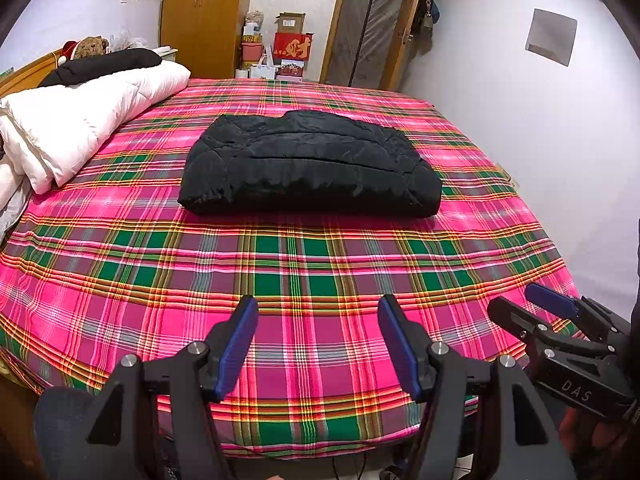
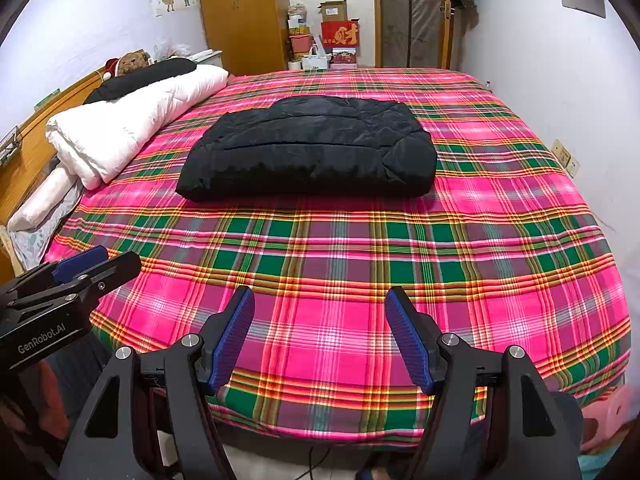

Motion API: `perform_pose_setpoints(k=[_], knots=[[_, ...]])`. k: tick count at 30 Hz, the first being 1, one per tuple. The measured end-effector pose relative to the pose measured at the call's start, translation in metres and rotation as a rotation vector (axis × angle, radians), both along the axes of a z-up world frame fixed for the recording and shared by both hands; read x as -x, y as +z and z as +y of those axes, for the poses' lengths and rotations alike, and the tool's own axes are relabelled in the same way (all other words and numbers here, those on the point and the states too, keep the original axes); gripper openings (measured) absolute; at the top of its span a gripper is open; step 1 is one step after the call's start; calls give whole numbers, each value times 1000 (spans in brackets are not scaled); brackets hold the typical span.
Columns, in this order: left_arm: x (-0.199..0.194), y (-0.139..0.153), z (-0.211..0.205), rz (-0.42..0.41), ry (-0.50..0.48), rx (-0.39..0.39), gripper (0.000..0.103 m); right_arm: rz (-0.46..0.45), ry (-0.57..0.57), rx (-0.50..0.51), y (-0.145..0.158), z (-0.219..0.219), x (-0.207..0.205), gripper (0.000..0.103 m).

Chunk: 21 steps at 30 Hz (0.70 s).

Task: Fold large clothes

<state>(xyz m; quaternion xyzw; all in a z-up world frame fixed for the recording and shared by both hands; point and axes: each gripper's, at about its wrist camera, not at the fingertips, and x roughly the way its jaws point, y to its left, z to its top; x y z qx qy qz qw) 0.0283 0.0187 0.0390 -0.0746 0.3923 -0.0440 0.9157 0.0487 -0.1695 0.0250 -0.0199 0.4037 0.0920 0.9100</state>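
Note:
A black padded jacket [image 1: 308, 164] lies folded into a thick rectangular bundle in the middle of the bed; it also shows in the right wrist view [image 2: 312, 148]. My left gripper [image 1: 318, 344] is open and empty, held above the bed's near edge, well short of the jacket. My right gripper [image 2: 320, 336] is open and empty too, beside it at the near edge. The right gripper shows at the right edge of the left wrist view [image 1: 532, 308], and the left gripper shows at the left edge of the right wrist view [image 2: 92, 264].
The bed carries a pink and green plaid sheet [image 1: 320, 272]. A rolled white duvet [image 1: 80, 120] with a black garment [image 1: 108, 65] on it lies along the left side. A wardrobe [image 1: 200, 16], boxes [image 1: 292, 46] and a door [image 1: 372, 24] stand behind the bed.

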Motion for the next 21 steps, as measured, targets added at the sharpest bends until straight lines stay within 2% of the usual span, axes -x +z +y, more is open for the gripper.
perform_pose_setpoints(k=[21], knots=[[3,0,2,-2,15,32,64,4,1,3,-2,2,1,68]])
